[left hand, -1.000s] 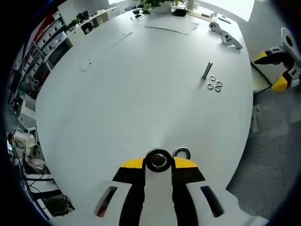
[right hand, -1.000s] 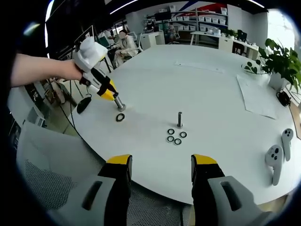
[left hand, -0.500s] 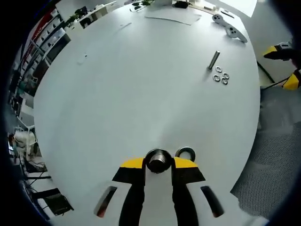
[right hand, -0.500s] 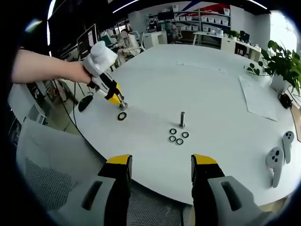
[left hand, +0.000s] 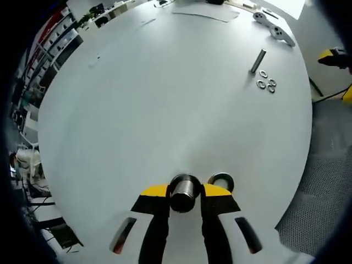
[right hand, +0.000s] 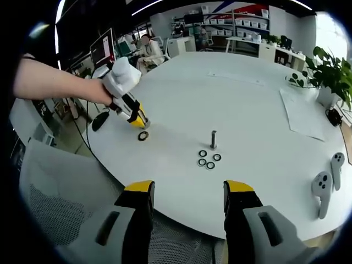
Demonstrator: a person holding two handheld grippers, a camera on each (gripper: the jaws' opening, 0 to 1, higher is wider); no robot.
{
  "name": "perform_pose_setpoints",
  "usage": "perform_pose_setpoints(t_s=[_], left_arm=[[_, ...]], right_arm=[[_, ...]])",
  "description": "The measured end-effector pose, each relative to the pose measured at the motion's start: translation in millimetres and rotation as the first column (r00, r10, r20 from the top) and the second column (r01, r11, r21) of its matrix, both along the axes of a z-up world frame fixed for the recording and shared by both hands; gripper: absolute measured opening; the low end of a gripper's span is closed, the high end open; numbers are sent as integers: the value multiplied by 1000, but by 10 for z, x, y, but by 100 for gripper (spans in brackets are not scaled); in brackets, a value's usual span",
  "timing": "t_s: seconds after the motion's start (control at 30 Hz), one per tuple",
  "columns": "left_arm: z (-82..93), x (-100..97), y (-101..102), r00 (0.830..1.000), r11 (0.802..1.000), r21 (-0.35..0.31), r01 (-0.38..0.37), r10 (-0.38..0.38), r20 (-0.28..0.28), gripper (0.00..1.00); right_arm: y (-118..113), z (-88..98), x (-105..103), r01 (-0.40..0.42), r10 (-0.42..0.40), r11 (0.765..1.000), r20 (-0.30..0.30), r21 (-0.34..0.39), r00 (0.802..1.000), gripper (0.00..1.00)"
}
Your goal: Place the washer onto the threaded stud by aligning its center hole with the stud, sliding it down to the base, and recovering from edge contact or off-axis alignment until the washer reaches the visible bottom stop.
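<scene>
Left hand-held gripper [left hand: 184,193] now tipped lower toward the surface [left hand: 165,99], clamped on a metal stud [left hand: 184,190]; dark washer [left hand: 221,180] flat just beside. Right hand-held gripper [right hand: 188,201] apart, empty. Threading not begun.

White gripper [right hand: 187,204], yellow-and-black jaws, apparently bare forearm [right hand: 52,82]

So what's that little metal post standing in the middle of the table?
It is a slim, grey metal stud, standing upright on the white table with nothing gripping it. Four small metal rings lie flat on the table just beside its foot, none threaded on. In the left gripper view it shows far off, looking slanted through the fisheye lens. Its thread is too small to make out.
</scene>
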State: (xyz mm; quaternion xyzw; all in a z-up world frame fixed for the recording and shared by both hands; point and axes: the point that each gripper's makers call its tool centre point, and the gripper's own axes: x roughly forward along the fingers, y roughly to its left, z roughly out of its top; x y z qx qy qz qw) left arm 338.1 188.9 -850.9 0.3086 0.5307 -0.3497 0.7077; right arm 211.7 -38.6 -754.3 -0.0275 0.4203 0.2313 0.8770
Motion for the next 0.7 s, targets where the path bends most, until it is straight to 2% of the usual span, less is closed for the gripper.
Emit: perform_pose_setpoints(t_s=[0.1,0.27,0.37,0.53,0.6,0.7], left_arm=[[-8,8,-1,999,999,-22,-38,38,-5,20],[-36,-12,1,1000,1000,-24,-19,19,-4,21],[-17,14,6,1000,999,-35,-22,23,17,25],[22,25,41,996,995,-62,-73,75,38,31],[39,7,36,993,989,-94,-111,114,33,31],[54,-22,73,989,985,-108,-134,140,41,32]], right_arm=[[4,-2,-1,-4,4,1000,-1,-2,1000,53],[4,-3,-3,-4,4,1000,-1,-1,1000,53],[7,-3,-3,-6,6,1000,-1,-2,1000,53],[4,-5,-3,-6,6,1000,-2,-3,1000,53],[6,-5,-2,-8,8,1000,-2,-4,1000,53],[2,-8,-4,-8,8,1000,-1,-8,1000,53]])
